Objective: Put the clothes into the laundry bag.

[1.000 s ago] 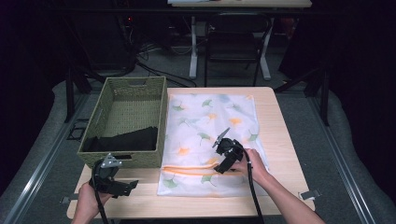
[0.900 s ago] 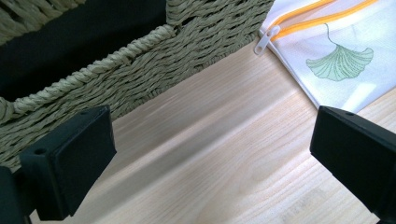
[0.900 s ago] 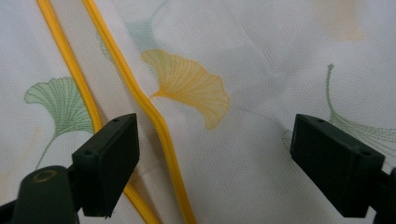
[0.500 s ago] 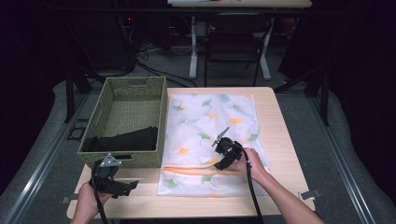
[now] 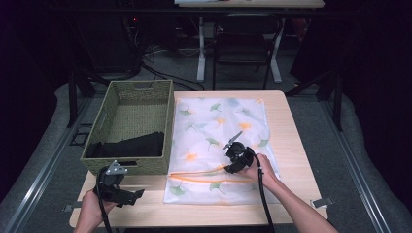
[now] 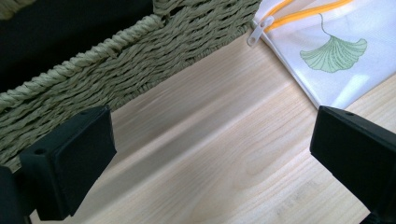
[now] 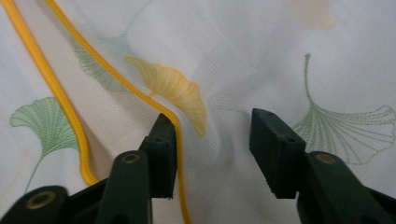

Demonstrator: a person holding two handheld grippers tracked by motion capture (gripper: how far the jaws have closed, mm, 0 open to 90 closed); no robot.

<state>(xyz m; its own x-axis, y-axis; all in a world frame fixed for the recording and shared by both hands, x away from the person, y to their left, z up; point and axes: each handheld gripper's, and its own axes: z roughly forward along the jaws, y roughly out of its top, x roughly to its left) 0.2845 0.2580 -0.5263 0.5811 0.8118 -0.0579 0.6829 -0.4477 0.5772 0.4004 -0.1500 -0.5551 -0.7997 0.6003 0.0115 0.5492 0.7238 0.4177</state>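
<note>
Near the lower centre of the high view, the right hand-held gripper (image 5: 234, 154) rests on the white leaf-printed mesh bag (image 5: 218, 126), jaws apart astride its orange zipper (image 7: 70, 116). At lower left, the left hand-held gripper (image 5: 127, 195) hovers over the bench (image 6: 210, 168), jaws wide apart, beside the woven basket (image 5: 167, 126) holding black cloth (image 5: 128, 144).

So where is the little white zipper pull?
In the left gripper view, the zipper pull lies at the top, at the mesh bag's corner beside the woven basket.
</note>
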